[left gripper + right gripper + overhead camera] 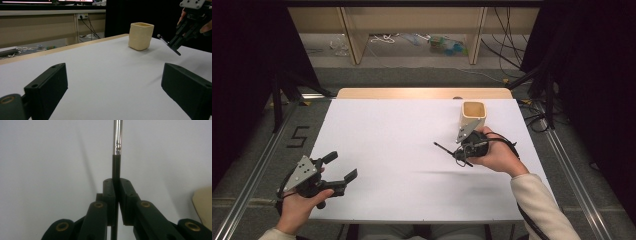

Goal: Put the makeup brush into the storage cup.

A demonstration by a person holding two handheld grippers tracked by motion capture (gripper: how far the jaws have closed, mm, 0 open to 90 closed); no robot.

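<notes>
The right gripper (pixel 460 151), clenched on a thin black-and-silver pen (pixel 117 150), probably must next tip it into the far-right cream square cup (pixel 473 114); the left gripper (pixel 339 170) rests released.

Thin black pen (pixel 445 148) with silver band, clamped in right tool (pixel 460 154), beside cream cup (pixel 473 115)

A white-topped table (pixel 387 150) with a pale wooden far edge stands on grey carpeted floor (pixel 422 75), flanked by metal floor rails (pixel 257 165) and black curtains (pixel 242 60) on both sides. Beyond it, light wooden furniture legs (pixel 354 37) rise above scattered cables (pixel 507 45), small clutter (pixel 444 45) and a black "5" marked on the floor (pixel 298 136) to the left. In the left gripper view, a long beige counter (pixel 50 25) carries a wall socket (pixel 83 16) with cables hanging from it, and the far side of the room sits in darkness.
</notes>
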